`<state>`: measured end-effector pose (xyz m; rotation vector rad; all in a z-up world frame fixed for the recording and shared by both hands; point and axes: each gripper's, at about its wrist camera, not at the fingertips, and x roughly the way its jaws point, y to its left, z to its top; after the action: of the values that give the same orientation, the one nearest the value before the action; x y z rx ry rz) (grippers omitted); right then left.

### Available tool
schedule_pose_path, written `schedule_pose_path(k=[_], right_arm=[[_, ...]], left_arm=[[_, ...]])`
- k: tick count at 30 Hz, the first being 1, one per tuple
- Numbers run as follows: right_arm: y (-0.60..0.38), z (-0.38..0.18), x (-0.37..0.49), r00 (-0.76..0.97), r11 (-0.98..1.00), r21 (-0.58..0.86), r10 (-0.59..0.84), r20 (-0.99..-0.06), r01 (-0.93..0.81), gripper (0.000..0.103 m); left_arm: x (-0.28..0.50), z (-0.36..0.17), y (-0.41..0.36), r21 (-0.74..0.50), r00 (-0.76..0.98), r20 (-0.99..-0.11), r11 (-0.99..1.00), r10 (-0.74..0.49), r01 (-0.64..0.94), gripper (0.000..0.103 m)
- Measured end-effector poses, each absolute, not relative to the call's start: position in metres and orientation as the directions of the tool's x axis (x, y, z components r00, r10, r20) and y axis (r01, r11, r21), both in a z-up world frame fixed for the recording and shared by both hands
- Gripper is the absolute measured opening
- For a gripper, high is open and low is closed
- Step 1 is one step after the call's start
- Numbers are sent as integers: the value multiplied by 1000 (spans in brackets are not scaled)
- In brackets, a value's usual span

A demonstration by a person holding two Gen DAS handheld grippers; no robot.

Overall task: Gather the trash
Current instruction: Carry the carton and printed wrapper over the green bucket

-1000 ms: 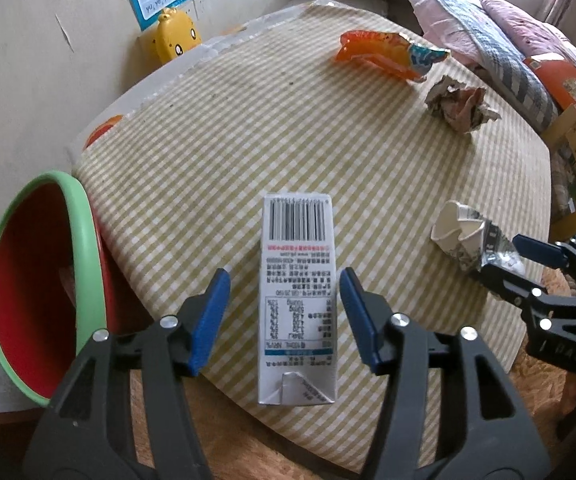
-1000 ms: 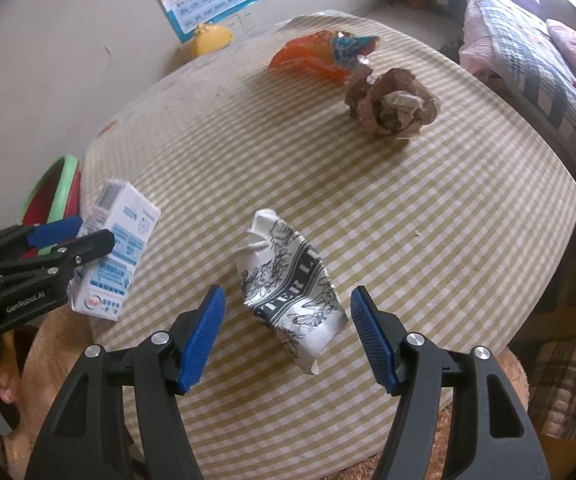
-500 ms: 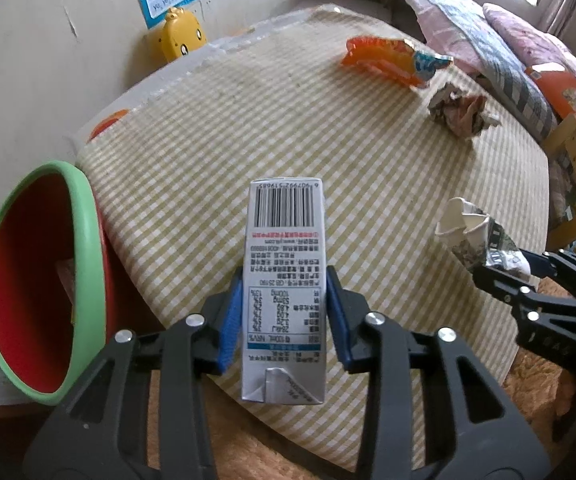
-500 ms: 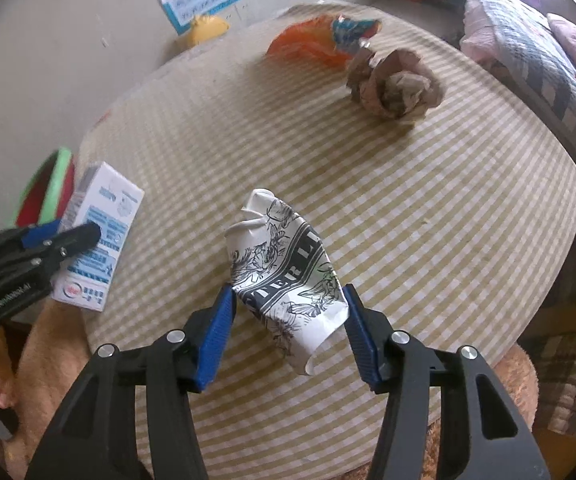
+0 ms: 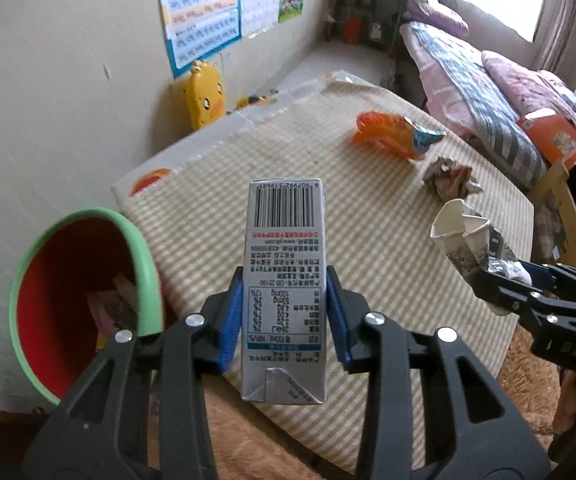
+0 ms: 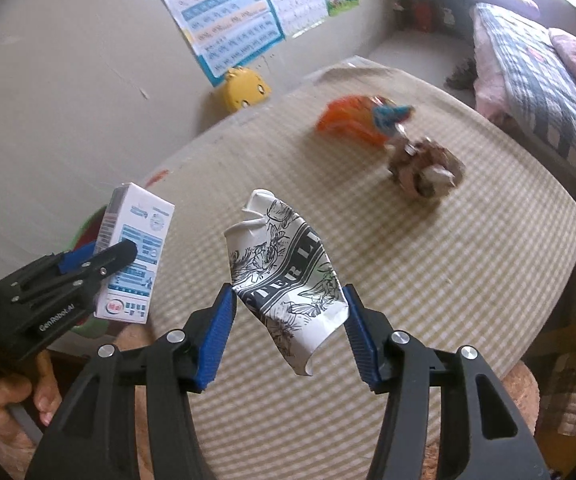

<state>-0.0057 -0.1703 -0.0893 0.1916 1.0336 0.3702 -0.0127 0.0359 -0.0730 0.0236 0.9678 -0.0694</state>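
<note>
My left gripper [image 5: 284, 312] has its jaws clenched on the carton [image 5: 284, 276], centre frame above the desk [image 5: 367, 248] — my right gripper [image 6: 288, 332] grips the crumpled cup [image 6: 288, 276], bin [image 5: 84, 300] lower left

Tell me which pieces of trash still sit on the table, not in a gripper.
The orange snack wrapper and the crumpled paper ball beside it; the milk carton and crushed paper cup are gripped and lifted.

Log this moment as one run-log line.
left gripper: holds milk carton | right gripper: holds crushed paper cup | both lifted off table
</note>
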Motion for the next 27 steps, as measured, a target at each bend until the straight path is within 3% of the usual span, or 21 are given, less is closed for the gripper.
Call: schedule_pose_path(k=[27], right_arm=[[-27, -63, -9, 365, 838, 309, 488, -793, -450, 52]], left_arm=[[-56, -69, 179, -45, 596, -797, 973, 102, -226, 37]])
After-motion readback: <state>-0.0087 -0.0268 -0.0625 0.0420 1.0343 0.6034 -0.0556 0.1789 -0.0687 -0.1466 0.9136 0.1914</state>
